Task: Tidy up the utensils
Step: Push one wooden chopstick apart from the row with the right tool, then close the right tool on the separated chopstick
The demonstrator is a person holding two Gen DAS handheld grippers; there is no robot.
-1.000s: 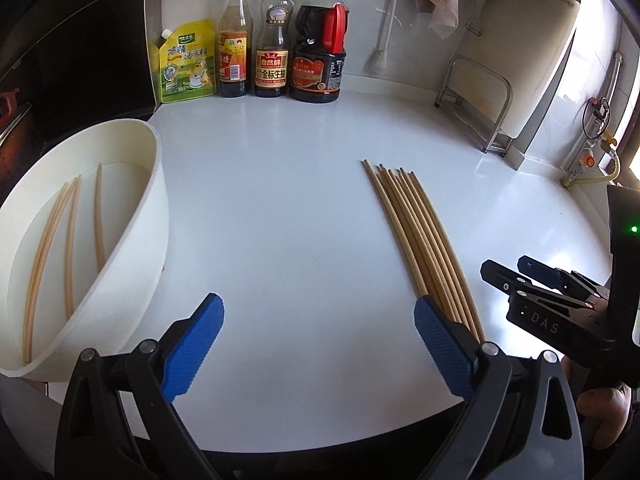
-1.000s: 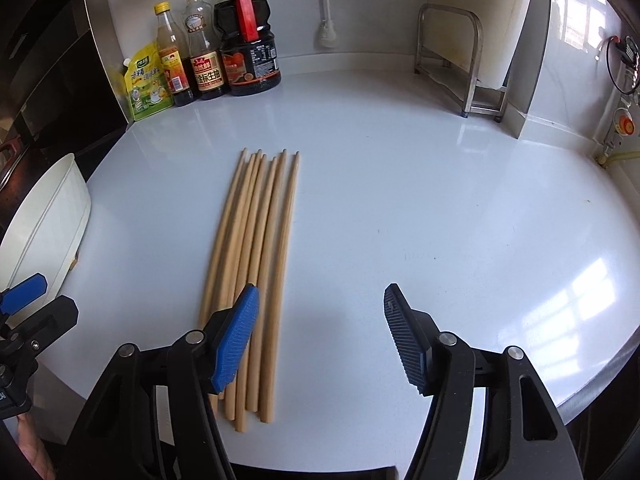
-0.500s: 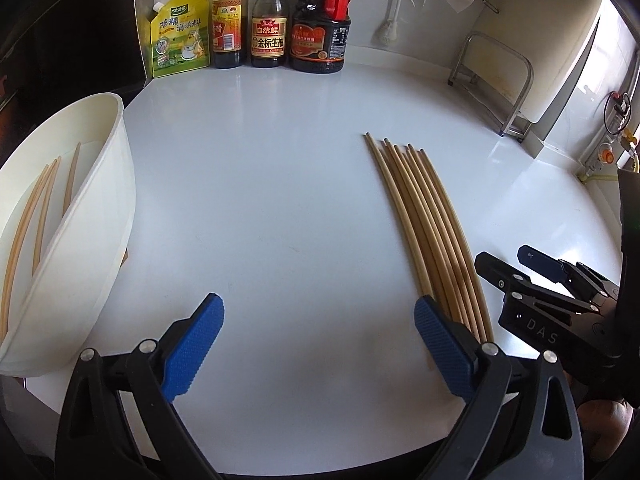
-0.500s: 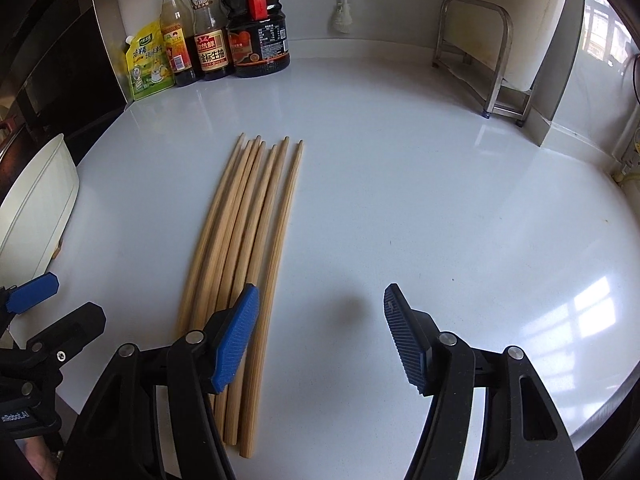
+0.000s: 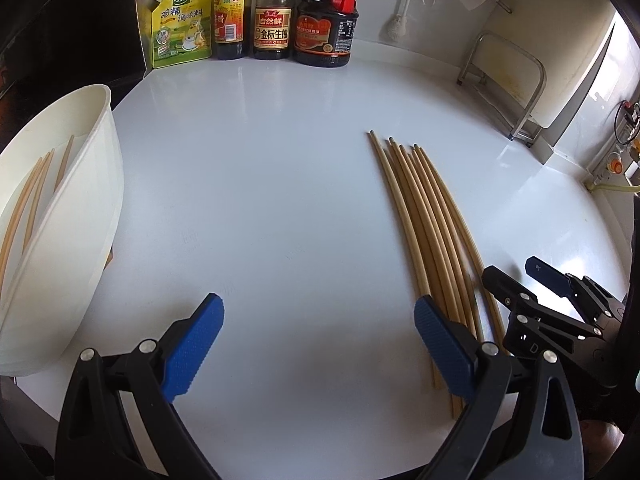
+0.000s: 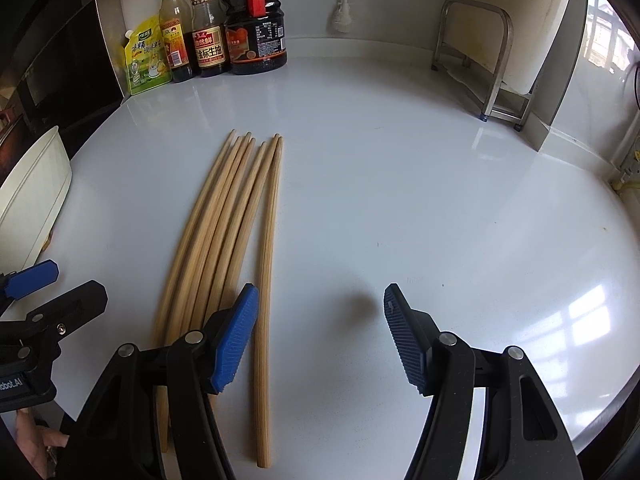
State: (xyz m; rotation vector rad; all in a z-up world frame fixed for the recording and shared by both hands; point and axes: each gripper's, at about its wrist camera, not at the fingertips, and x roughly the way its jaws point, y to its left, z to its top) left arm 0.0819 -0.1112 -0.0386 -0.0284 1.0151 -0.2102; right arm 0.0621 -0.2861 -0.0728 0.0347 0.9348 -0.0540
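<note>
Several wooden chopsticks (image 5: 424,216) lie side by side on the white counter (image 5: 260,184); they also show in the right wrist view (image 6: 236,224). A white bin (image 5: 60,240) at the left edge holds three chopsticks (image 5: 28,204). My left gripper (image 5: 320,340) is open and empty, with its right finger over the near ends of the bundle. My right gripper (image 6: 320,332) is open and empty, low over the counter, with its left finger (image 6: 236,336) beside the rightmost chopstick (image 6: 268,240).
A yellow seasoning pouch (image 5: 180,24) and three sauce bottles (image 5: 280,12) stand along the back wall. A metal rack (image 5: 508,84) with a white board stands at the back right. The bin's edge shows in the right wrist view (image 6: 32,196).
Both grippers have moved forward and lower toward the chopstick bundle. The bin has slid toward the left edge of the left wrist view. Both grippers stay open.
</note>
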